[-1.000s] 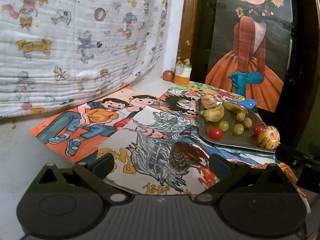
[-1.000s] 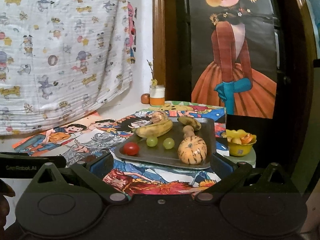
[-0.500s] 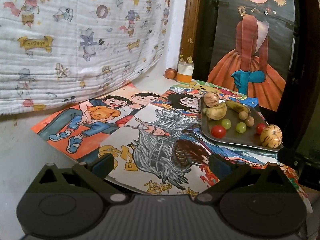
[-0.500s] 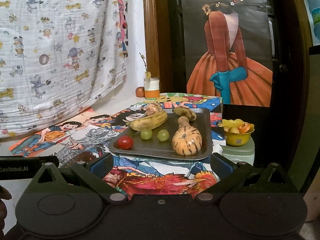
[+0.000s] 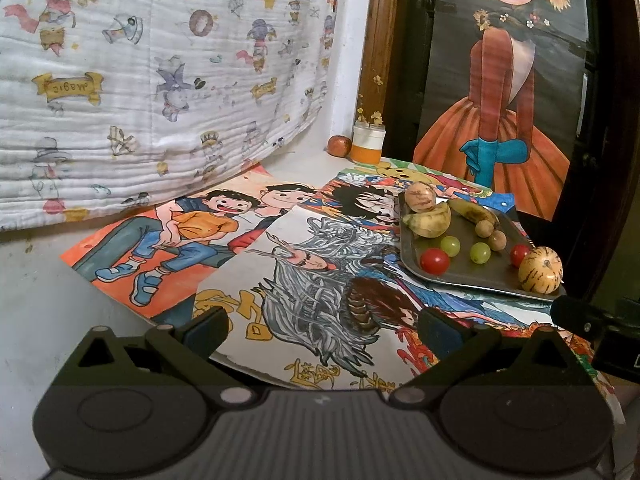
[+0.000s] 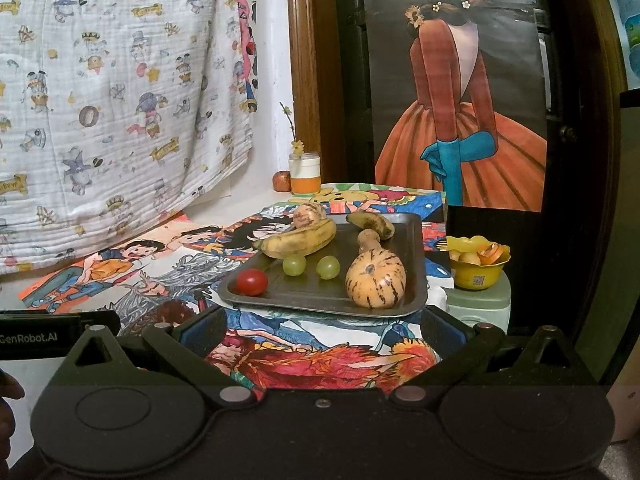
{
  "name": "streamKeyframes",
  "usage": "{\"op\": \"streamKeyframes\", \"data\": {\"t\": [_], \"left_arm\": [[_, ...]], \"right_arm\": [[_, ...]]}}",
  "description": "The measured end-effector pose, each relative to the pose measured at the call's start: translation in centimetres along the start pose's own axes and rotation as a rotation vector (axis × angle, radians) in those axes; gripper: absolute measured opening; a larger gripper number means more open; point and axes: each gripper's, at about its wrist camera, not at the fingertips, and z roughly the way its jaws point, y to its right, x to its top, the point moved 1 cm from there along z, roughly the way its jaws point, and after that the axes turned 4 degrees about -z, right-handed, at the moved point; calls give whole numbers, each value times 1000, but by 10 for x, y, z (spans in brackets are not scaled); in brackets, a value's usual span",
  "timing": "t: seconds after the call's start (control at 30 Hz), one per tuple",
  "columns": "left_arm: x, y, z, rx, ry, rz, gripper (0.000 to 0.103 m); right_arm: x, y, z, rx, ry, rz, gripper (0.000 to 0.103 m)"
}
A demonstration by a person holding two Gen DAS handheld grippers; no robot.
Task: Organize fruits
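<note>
where cartoon posters (image 5: pixel 224 248) cover the table, tray (image 6: pixel 320 292) w/ fruit; both tongs apart, empty.

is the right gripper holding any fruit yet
No, the right gripper is open and empty, short of the tray of fruit.

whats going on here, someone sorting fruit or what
A person holds a gripper in each hand, and both the left gripper and right gripper are open and empty, short of a metal tray. The tray holds bananas, two green grapes, a cherry tomato and a striped melon. Nothing has been picked up yet. A yellow bowl with more fruit sits to the tray's right.
</note>
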Motion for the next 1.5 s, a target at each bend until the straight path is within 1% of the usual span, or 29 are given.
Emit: {"op": "streamKeyframes", "data": {"t": [1.23, 1.3, 1.4, 1.5], "left_arm": [[-4, 3, 1, -1, -6, 1, 103], [-4, 3, 2, 0, -14, 2, 103], [-4, 5, 4, 19, -48, 7, 103], [-4, 3, 3, 9, -40, 9, 103]], "right_arm": [[-1, 0, 1, 2, -8, 2, 102], [-1, 0, 1, 1, -10, 3, 102], [-5, -2, 1, 1, -13, 4, 102], [-3, -1, 2, 2, -13, 4, 102]]}}
